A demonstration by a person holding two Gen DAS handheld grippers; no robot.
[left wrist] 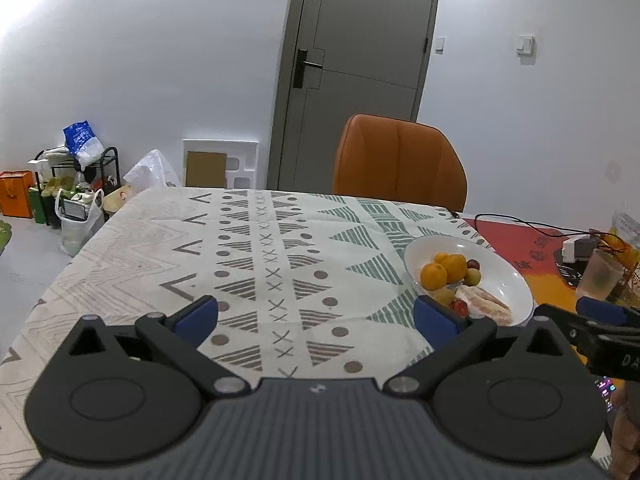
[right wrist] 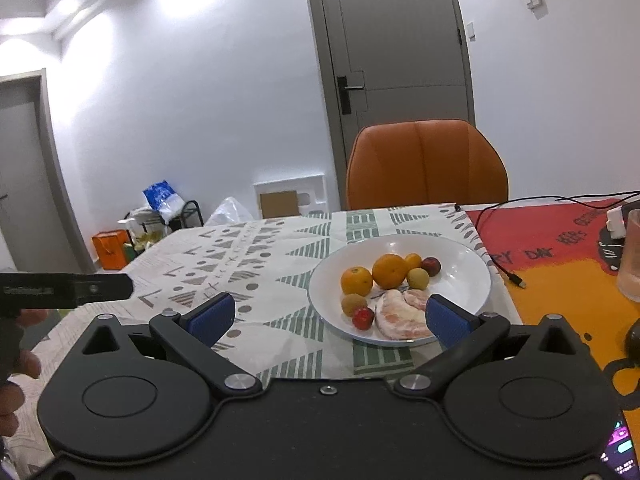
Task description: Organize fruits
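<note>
A white plate [right wrist: 460, 256] sits on the patterned cloth [right wrist: 256, 264] of the desk, close to where that cloth meets a red and orange mat [right wrist: 560, 248]. On the plate lie two oranges [right wrist: 388, 270], a smaller orange fruit [right wrist: 413, 260], a dark red round fruit [right wrist: 431, 266], a pale yellow-green one [right wrist: 418, 278], a brownish one [right wrist: 353, 304], a small red one [right wrist: 363, 317] and pale pink peeled citrus segments [right wrist: 400, 314] at the near rim. All of the fruit is gathered in the middle and near side of the plate, the pieces touching or just beside one another.

The right gripper [right wrist: 330, 316] points slightly downward at the plate, its blue-padded jaws spread wide with nothing between them; the right pad overlaps the plate's near edge in view. The left gripper [left wrist: 316, 314] is tilted down over bare cloth to the left of the plate, jaws likewise wide apart and empty. An orange chair [right wrist: 426, 164] stands behind the desk, in front of a grey door [right wrist: 396, 40].
</note>
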